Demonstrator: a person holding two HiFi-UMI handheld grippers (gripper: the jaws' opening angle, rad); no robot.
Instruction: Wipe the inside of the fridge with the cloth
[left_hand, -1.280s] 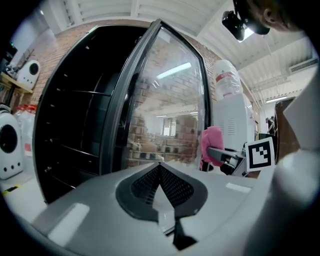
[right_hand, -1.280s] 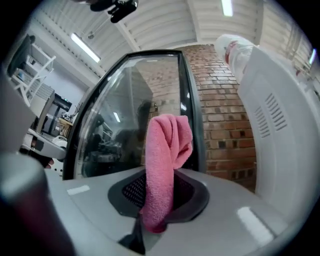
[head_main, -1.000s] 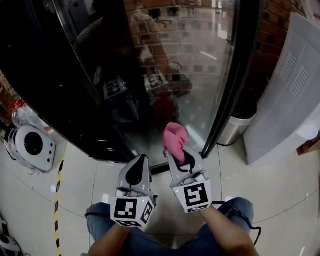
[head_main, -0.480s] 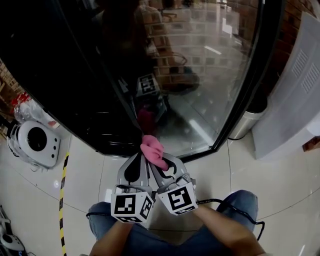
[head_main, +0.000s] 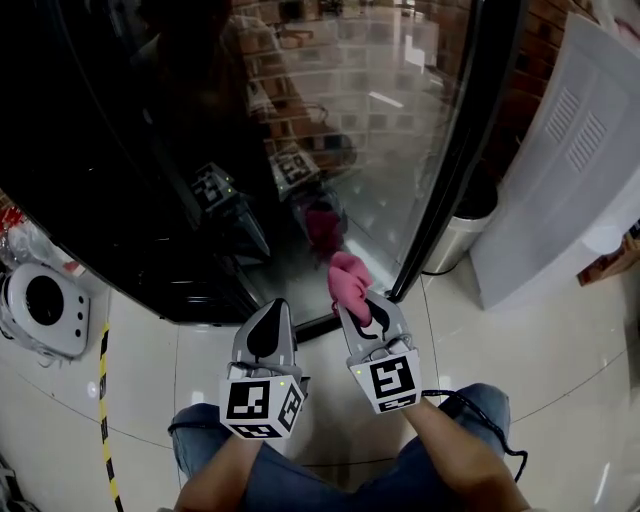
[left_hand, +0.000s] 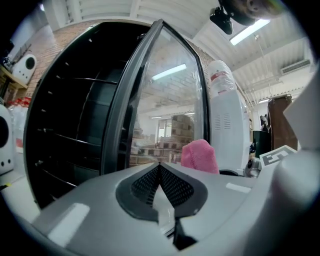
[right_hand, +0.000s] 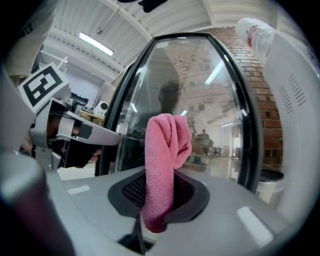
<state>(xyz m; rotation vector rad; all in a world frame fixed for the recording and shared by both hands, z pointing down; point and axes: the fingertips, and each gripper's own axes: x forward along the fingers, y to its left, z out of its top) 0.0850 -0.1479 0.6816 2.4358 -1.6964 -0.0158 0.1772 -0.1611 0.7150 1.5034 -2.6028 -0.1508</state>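
A pink cloth (head_main: 349, 286) sticks up from my right gripper (head_main: 368, 313), which is shut on it; in the right gripper view the cloth (right_hand: 166, 160) hangs folded between the jaws. My left gripper (head_main: 270, 332) is shut with nothing in it, just left of the right one; its closed pads (left_hand: 161, 184) show in the left gripper view, with the cloth (left_hand: 199, 155) beyond. Both point at the tall black fridge (head_main: 120, 170), whose glass door (head_main: 370, 130) stands in front of them. In the left gripper view dark wire shelves (left_hand: 70, 140) show left of the door frame.
A white panel (head_main: 560, 170) leans at the right, with a steel bin (head_main: 455, 245) beside the door's edge. A white round appliance (head_main: 40, 310) sits on the floor at left, next to a yellow-black floor stripe (head_main: 105, 400). Glossy tile floor (head_main: 520, 350) lies all round.
My right gripper with the cloth has moved right, away from the left gripper, and now points at the door's lower right edge. The view has shifted slightly.
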